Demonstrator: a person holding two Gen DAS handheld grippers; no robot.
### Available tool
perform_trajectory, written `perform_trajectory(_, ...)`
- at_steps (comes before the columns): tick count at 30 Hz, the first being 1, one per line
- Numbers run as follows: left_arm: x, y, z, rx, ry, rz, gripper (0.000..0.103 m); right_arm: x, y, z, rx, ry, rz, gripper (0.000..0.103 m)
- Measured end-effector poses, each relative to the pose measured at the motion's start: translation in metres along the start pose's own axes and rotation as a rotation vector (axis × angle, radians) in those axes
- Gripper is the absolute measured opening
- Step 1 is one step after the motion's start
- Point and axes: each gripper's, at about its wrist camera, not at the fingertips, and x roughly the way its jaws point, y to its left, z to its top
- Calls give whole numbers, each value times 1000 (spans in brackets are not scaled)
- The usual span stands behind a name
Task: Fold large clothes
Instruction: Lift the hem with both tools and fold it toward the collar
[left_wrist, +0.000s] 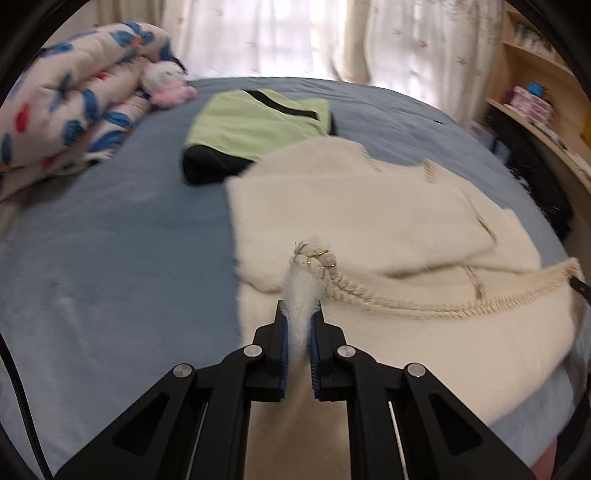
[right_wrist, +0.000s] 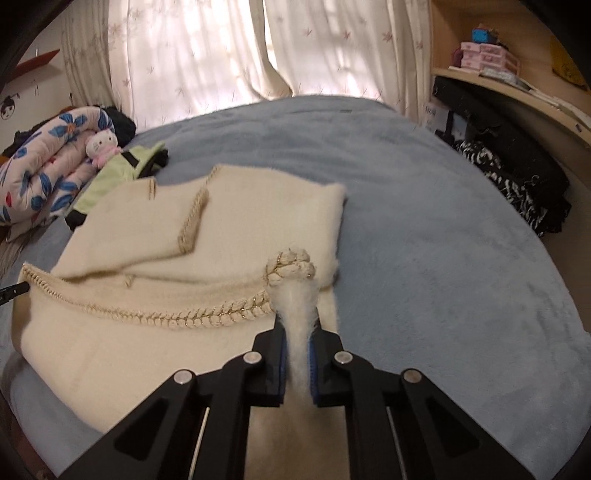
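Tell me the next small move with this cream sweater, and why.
Probably lift both corners together and carry the braided edge toward the far end: the left gripper and the right gripper each pinch the cream sweater, which lies half folded.

Blue-covered bed (right_wrist: 424, 221), sunlit floral curtains (right_wrist: 207, 55), wooden shelves (right_wrist: 517, 92).

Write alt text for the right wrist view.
The right gripper jaws pinch the braided edge of a cream sweater lying partly folded on a blue bed. A floral quilt and green garment lie far left, before curtains.
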Motion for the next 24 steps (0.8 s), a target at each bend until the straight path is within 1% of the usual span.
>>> perform_trajectory(2,-12,-1,11,-28,-18,15,7,-8,4,9,-7,-27,-2,8)
perform_trajectory(7,-32,-2,40,-45,-71,66,7,-24,11,41,-21,-102,-20,8)
perform_trajectory(10,-29,5,63,-87,-90,90,7,-22,9,66,6,-133,-37,8)
perform_trajectory(12,-21,13,84,-127,-102,96,7,-13,7,87,33,-152,-42,8)
perform_trajectory(14,-8,18,110,-166,-114,98,7,1,10,111,44,-170,-53,8)
perform_trajectory(18,26,13,156,-171,-124,137,7,40,21,153,28,-191,-105,8)
perform_trajectory(19,40,10,171,-164,-129,155,7,51,24,161,25,-192,-120,8)
perform_trajectory(21,63,8,192,-162,-129,172,7,83,26,182,38,-179,-147,8)
perform_trajectory(24,103,8,215,-182,-122,186,7,126,22,196,58,-145,-164,8)
